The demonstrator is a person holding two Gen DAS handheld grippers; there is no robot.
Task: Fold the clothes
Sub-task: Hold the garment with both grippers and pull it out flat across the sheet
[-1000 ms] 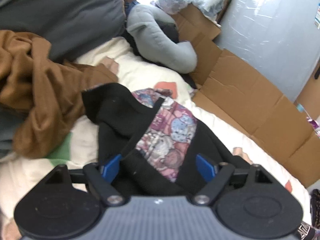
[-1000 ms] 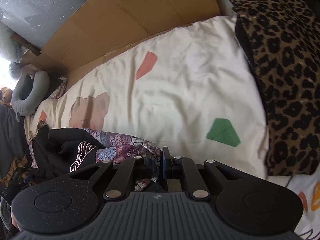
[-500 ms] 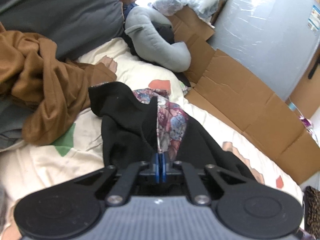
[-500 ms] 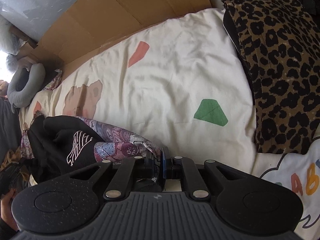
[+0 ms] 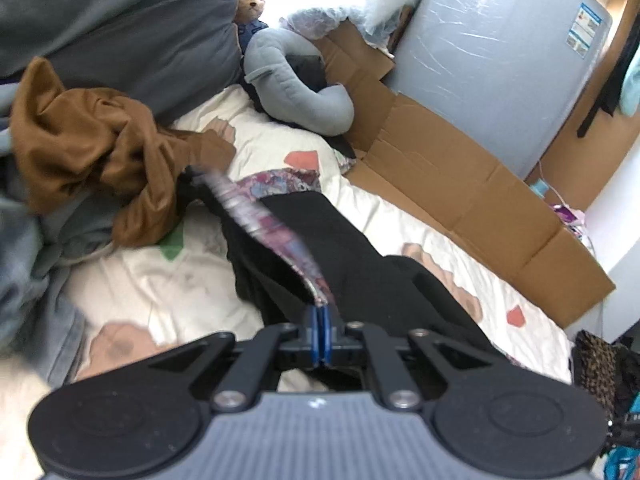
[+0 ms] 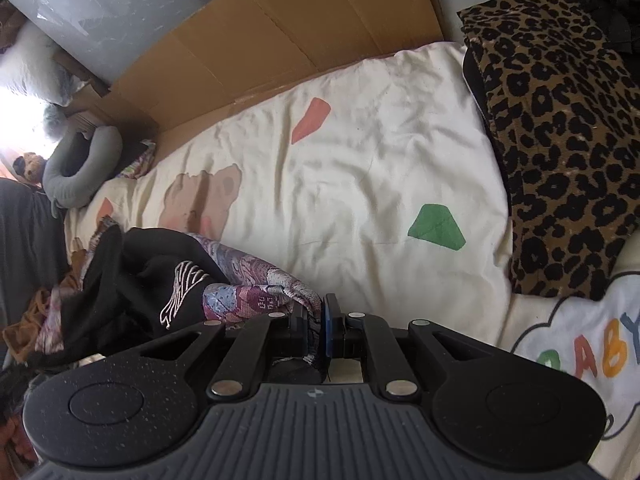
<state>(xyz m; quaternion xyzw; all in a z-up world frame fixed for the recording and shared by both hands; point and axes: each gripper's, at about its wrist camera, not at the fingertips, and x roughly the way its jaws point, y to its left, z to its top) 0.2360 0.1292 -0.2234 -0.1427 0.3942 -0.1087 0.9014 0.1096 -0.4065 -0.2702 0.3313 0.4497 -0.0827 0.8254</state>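
A black garment with a patterned lining [image 5: 356, 264] is stretched over a cream printed duvet [image 6: 360, 168], held at 2 places. The left gripper [image 5: 320, 334] has its jaws pressed together on a strip of the patterned lining, which runs taut and blurred away from the blue pads; the black cloth falls on both sides of the jaws and just beyond them. The right gripper [image 6: 318, 326] pinches a bunched end of the same patterned lining, with the black body and its white emblem heaped to the left of its jaws.

Ahead and right of the right jaws the duvet lies bare up to a flattened cardboard sheet [image 6: 280, 28] that lines its far edge. A leopard-print fabric [image 6: 560, 140] borders the open stretch far right of those jaws. Beyond the left jaws, to their left, a crumpled brown garment [image 5: 92, 148] sits against a grey cushion [image 5: 120, 20]; straight ahead lies a grey neck pillow [image 5: 292, 88], with a small teddy bear [image 5: 252, 4] behind it.
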